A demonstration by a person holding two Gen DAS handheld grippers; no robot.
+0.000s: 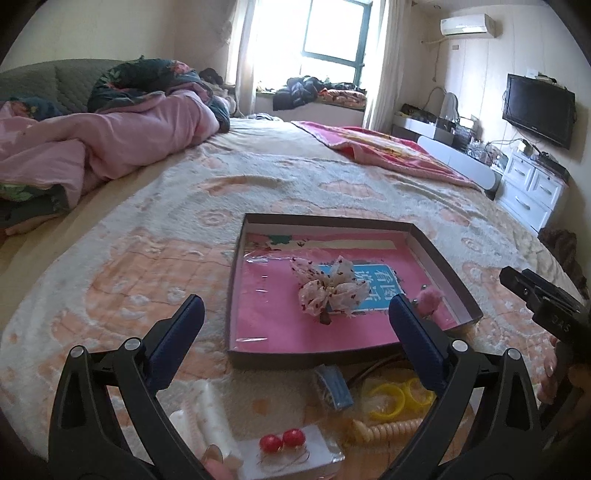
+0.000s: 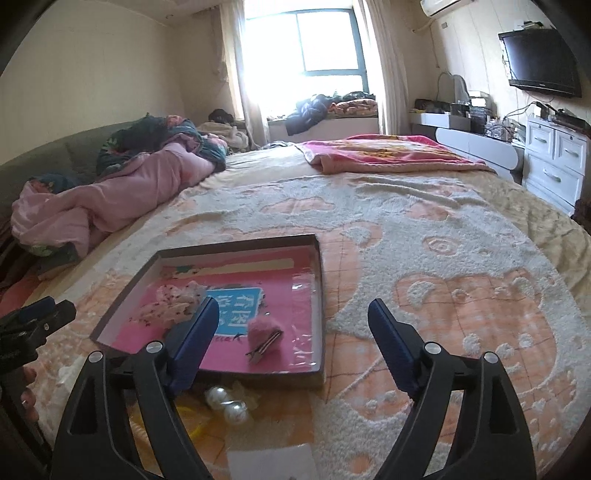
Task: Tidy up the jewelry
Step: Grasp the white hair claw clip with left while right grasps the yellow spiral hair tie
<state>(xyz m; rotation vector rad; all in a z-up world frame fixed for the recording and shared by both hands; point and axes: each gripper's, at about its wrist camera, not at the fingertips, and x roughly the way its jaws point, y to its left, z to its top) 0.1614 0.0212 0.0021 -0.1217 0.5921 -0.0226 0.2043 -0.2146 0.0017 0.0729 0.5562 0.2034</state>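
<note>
Jewelry sits in and around a flat brown box (image 1: pixel 443 254) with a pink bottom, lying on the bed (image 1: pixel 258 177). In the left wrist view the box is in the middle of the frame. A spotted bow (image 1: pixel 328 290) lies in the middle of it. A fluffy pink hair clip (image 2: pixel 263 334) lies near the box's front edge, in the lower middle of the right wrist view.

More pieces lie on the bed in front of the box: two red bead earrings on a card (image 1: pixel 281 441) at the bottom middle, yellow rings (image 1: pixel 400 397) to the lower right, a cream coil (image 1: pixel 384 430) just below them, and two pearl balls (image 2: pixel 225 404) close to the box's front wall.

Both tongs are spread wide with nothing between them. The left tongs (image 1: pixel 295 334) frame the box's front edge. The right tongs (image 2: pixel 293 334) frame the box's right corner.

A pink blanket (image 1: pixel 110 140) is bunched at the upper left. A window (image 1: pixel 332 29) shines at the top.
</note>
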